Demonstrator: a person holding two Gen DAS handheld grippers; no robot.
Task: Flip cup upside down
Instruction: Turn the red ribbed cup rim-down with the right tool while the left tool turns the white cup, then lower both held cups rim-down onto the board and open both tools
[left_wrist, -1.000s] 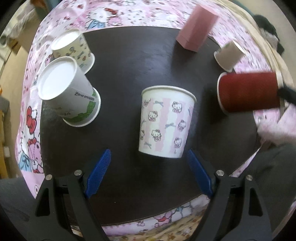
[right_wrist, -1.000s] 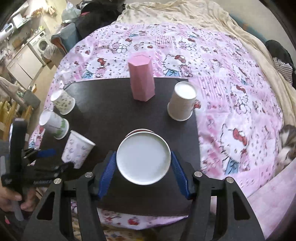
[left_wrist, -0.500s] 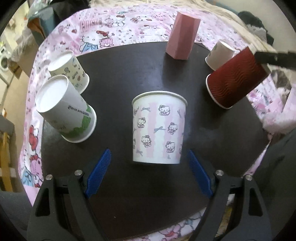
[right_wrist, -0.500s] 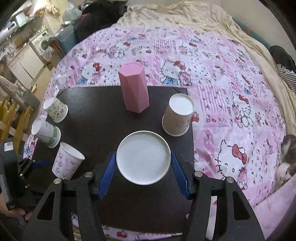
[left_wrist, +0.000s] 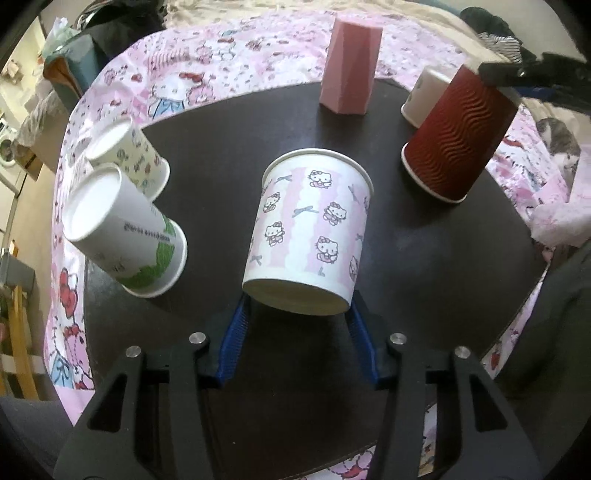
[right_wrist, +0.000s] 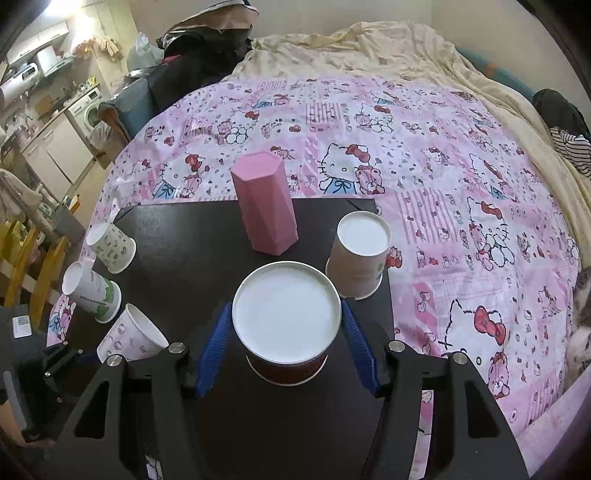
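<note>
A Hello Kitty paper cup stands mouth up near the middle of the dark table. My left gripper is shut on its base, blue pads at both sides. It also shows in the right wrist view. A dark red ribbed cup is upside down, rim on the table, white bottom up. My right gripper has its blue pads a small gap away from both sides of the red cup.
Upside-down cups stand around: a green-print cup, a patterned cup, a plain white cup and a pink hexagonal cup. A Hello Kitty blanket surrounds the table. A cat lies at the right.
My left gripper moved forward and closed on the Hello Kitty cup's base. My right gripper set the red cup rim-down on the table and its pads spread apart from it.
</note>
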